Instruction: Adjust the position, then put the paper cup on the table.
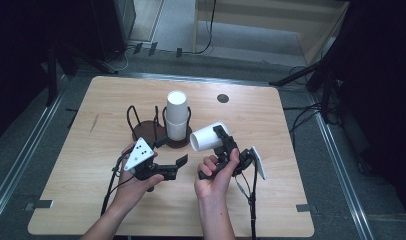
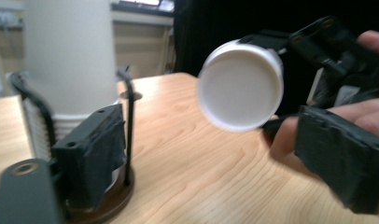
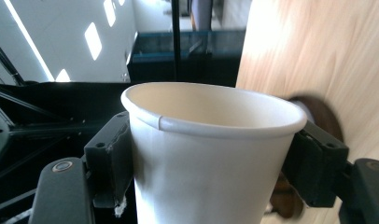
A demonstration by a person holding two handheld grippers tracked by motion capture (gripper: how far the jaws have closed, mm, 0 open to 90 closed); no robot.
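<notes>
The person is holding a white paper cup (image 1: 207,136) in the right gripper (image 1: 222,141), and its jaws are pinching the cup wall from both sides, as the right gripper view is showing clearly (image 3: 211,154). The cup is lying tilted on its side between these jaws, above the counter (image 1: 271,200), with its flat bottom turned toward the left gripper (image 1: 177,165). In the left gripper view this bottom (image 2: 240,91) is appearing as a white round disc, ahead of the left jaws and a little to their right side.

The left jaws are standing spread and are gripping nothing. Just beside them, on their left, a stack of cups (image 1: 176,116) is sitting upside down in a dark wire holder (image 1: 156,131) with a round brown base.

I am judging that the step in hand is carrying the single cup, either away from the stack or back toward it; I cannot tell which one. If the cup is going onto the stack, the next move is calling for turning it mouth down, bringing it over the top of the stack, and lowering it straight before the right jaws are letting go. The thin wall can dent, so the pinch should be gentle.
</notes>
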